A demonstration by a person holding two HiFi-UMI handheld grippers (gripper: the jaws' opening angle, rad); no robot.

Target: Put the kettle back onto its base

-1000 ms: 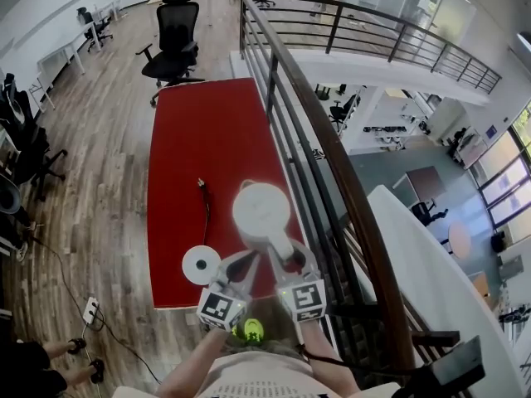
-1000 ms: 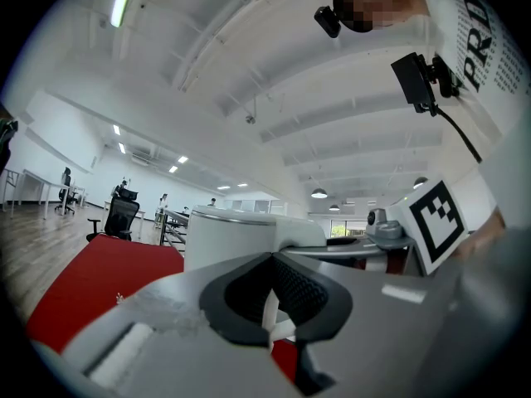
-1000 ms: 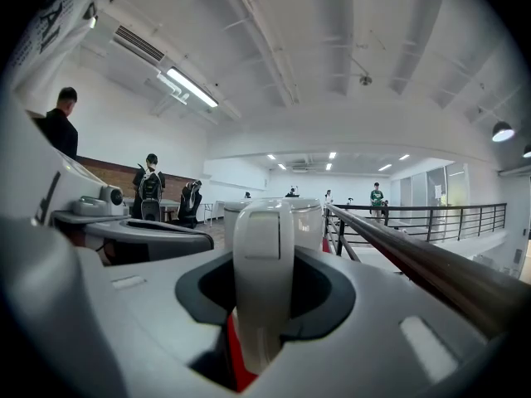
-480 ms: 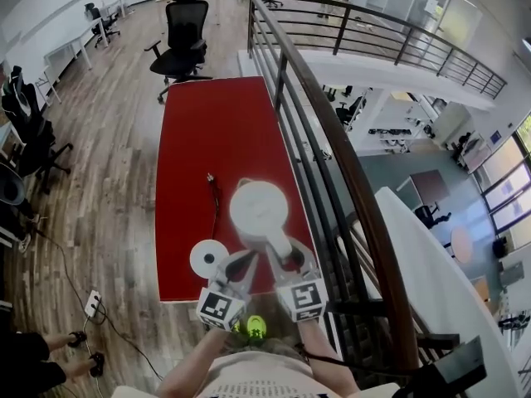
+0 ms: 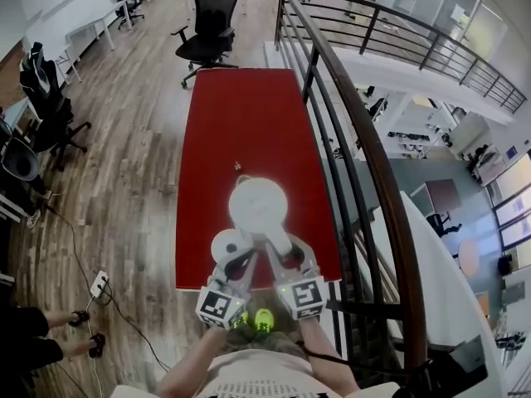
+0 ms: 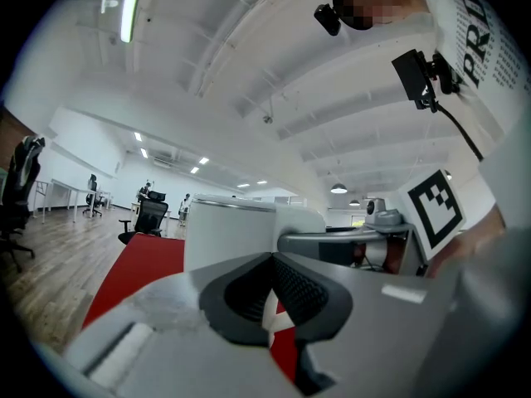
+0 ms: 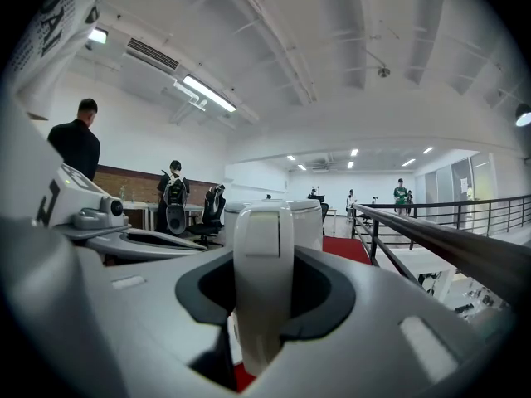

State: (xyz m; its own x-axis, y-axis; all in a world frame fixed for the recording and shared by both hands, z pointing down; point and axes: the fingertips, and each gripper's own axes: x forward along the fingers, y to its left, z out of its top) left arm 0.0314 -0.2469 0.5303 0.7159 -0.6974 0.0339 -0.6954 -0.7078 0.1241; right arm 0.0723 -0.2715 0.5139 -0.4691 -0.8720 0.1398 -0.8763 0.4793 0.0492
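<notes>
Right tool point(image 5: 289, 262) clamps the kettle point(image 5: 258, 206) handle point(image 7: 264, 264); left tool point(image 5: 236, 264) closed near the base point(image 5: 222, 242).

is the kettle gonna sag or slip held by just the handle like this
Probably rigid: the kettle looks like a hard white shell. Held only at its handle by the right gripper, body out in front, it may tend to droop or twist. The smooth handle could slip in the jaws. Its fill is hidden.

Bright, even overhead light; strong fisheye edge distortion.
</notes>
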